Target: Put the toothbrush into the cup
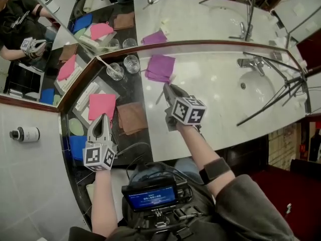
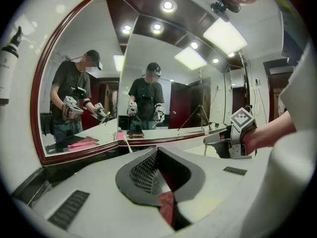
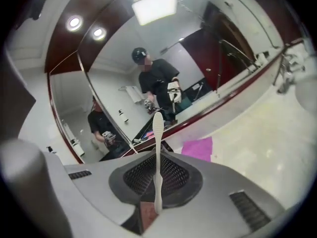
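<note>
You are holding the toothbrush (image 3: 157, 148) tight in your right gripper (image 3: 157, 185). Your left gripper (image 2: 158, 182) is sitting shut, holding nothing. The cup (image 1: 132, 63) is waiting far left, and the toothbrush is not in it yet.

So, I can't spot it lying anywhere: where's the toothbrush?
In the right gripper view, the toothbrush stands clamped in the right gripper, over the counter near the purple cloth.

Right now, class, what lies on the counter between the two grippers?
A brown cloth lies on the dark counter between the left gripper and right gripper; the head view shows it.
</note>
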Available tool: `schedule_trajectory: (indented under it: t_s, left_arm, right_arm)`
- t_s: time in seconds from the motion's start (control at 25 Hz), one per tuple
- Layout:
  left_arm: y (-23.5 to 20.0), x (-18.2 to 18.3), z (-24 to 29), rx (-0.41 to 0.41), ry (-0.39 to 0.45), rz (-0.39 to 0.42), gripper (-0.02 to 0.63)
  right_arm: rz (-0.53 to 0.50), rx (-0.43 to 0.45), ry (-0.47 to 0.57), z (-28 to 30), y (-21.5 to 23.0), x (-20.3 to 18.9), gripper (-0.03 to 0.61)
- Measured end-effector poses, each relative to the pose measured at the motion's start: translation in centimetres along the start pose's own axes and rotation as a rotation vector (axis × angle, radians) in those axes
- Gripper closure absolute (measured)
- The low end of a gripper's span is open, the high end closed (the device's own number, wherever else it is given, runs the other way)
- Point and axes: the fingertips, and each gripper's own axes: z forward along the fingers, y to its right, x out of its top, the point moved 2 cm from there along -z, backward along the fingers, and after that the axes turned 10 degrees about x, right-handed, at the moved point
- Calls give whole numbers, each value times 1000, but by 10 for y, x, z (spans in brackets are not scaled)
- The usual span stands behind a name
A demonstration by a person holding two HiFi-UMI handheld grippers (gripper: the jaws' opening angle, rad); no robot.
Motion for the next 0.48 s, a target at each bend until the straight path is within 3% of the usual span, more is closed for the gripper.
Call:
schedule_trajectory:
  t_s: [0.48]
  left_arm:
    - [5,-10,8,-69,-17,35,614]
  right_arm:
    - [644,-240,281,-45,85,-99,535]
